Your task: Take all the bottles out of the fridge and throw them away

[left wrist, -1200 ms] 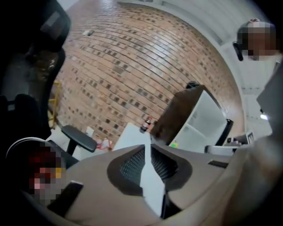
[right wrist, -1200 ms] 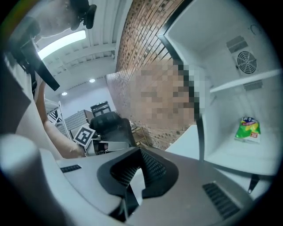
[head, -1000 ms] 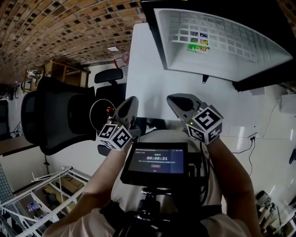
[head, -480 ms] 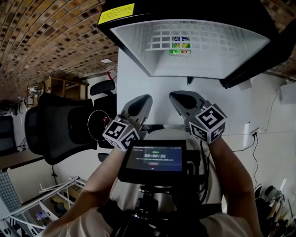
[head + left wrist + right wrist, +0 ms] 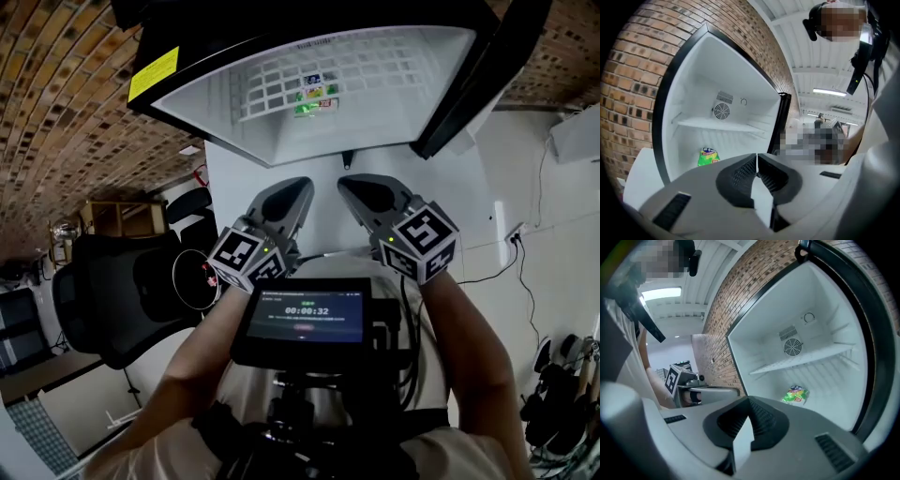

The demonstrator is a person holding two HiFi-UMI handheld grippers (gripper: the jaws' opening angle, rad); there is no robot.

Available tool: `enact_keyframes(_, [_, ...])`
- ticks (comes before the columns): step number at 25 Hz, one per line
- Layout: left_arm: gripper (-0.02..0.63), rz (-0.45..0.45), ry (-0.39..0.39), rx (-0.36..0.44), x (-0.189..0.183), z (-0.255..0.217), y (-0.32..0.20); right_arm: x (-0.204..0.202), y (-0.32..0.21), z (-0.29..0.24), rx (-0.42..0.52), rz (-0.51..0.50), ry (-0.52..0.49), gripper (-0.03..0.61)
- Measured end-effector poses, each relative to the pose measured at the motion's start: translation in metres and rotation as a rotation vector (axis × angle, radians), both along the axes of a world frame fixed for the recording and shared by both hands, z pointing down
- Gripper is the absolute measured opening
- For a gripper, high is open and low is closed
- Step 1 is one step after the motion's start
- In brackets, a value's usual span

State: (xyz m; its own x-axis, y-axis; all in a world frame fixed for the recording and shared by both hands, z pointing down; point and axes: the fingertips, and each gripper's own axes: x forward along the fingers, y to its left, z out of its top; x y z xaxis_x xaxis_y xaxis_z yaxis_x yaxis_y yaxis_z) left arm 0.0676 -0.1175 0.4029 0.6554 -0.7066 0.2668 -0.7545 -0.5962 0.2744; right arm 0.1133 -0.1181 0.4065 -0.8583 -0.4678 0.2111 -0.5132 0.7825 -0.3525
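One green-and-yellow item (image 5: 314,94) (image 5: 707,157) (image 5: 795,394) is lying in the lower compartment of the open fridge (image 5: 394,103) (image 5: 693,89) (image 5: 825,310), under the white shelf (image 5: 717,125) (image 5: 801,359); whether it is a bottle I cannot tell from here. A round fan grille (image 5: 721,111) (image 5: 792,347) is showing on the back wall above that shelf, and a yellow sticker (image 5: 155,75) is sitting on the fridge's black frame. The fridge is standing against a brick wall (image 5: 56,122) (image 5: 633,84) (image 5: 740,282), with a black office chair (image 5: 103,291) off to the person's left. The person is holding both grippers side by side in front of the opening, well short of the item. The left gripper (image 5: 286,202) (image 5: 757,161) (image 5: 693,385) is keeping its jaws together with nothing between them. The right gripper (image 5: 370,197) (image 5: 746,404) is likewise pressing its pads against each other, carrying nothing and touching nothing. A small screen (image 5: 305,319) is glowing at the person's chest below the two marker cubes.
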Motion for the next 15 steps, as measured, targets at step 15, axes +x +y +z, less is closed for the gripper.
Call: enact_keyframes(15, [0.012,0.034,-0.004,-0.011,0.012,0.003,-0.009,0.013,-0.006,0.002,-0.001,0.058,-0.001,0.005])
